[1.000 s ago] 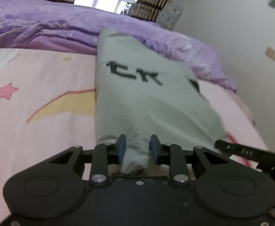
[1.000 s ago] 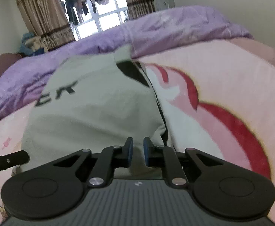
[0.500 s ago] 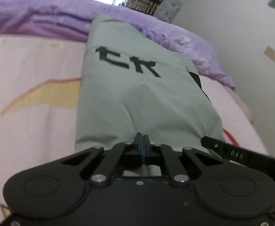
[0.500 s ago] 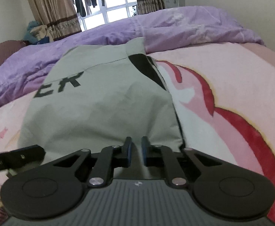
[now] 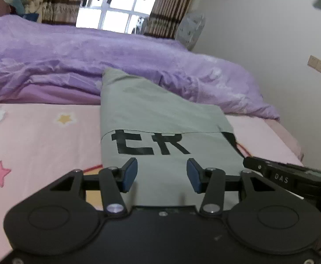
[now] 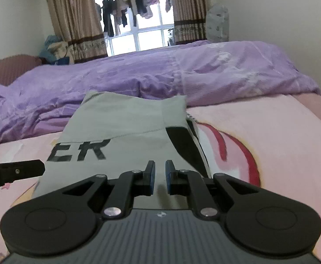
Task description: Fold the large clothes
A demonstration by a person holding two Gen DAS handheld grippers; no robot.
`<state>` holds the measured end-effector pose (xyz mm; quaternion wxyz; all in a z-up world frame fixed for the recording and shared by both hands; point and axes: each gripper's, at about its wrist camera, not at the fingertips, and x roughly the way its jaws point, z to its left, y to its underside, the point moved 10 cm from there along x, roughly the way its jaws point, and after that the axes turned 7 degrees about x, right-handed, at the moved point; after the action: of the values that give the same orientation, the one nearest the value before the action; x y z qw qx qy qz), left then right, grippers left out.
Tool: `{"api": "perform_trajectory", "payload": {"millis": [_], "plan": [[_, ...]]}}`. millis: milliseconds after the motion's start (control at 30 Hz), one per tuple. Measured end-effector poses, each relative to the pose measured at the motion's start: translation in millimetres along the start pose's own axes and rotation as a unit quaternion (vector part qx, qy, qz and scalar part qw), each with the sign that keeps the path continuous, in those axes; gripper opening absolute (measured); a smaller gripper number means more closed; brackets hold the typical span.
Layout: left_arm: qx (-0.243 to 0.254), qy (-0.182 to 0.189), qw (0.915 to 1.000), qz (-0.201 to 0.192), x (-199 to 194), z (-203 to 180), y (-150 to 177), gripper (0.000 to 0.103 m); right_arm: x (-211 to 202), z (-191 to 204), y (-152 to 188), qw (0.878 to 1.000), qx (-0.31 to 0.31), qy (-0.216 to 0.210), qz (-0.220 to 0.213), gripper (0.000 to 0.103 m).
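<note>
A bed with a pink printed sheet fills both views, a purple quilt heaped across its far half below the window. On the sheet lies the grey shirt, already folded into a long narrow band; its long axis runs straight away from both grippers, from just under their jaws up to the edge of the quilt, where its far end rests against the purple folds. A fold edge crosses the band about midway, with black letters printed just on the near side of it. The near end of the shirt lies directly ahead of and below both tools, so neither hand is clearly nearer; the left gripper sits over the left half of the band and the right gripper over the right half, beside the dark panel along that edge. The left jaws are opening, about half spread, with nothing between the pads; cloth shows only beneath them. The right jaws are also opening but stand at a narrow slit, and seem to hold nothing, though the base hides the nearest hem. A next fold would likely carry the near end lengthwise toward the quilt.
</note>
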<state>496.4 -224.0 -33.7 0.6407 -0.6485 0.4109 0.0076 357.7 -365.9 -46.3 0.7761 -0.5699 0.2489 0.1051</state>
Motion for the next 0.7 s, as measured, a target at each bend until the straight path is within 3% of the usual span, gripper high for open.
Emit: {"api": "perform_trajectory", "payload": {"millis": [100,433,567,700], "plan": [[0.009,-0.010,0.9996,0.024,22.5,5.3,9.6,0.048,24.4,-2.7,3.3,1.000,-0.008,0.013,0.020,0.012],[0.047,-0.030,0.9984,0.003,42.6,2.7,30.1,0.051,44.0,-8.9,29.0,0.999,-0.007,0.009,0.037,0.012],[0.042,-0.009,0.9990,0.015,41.5,4.9,14.7,0.051,37.4,-4.8,10.0,0.999,-0.010,0.010,0.040,0.015],[0.056,-0.034,0.9978,-0.003,51.4,13.7,-21.5,0.052,40.6,1.9,-27.6,1.000,-0.019,0.005,-0.001,0.020]]}}
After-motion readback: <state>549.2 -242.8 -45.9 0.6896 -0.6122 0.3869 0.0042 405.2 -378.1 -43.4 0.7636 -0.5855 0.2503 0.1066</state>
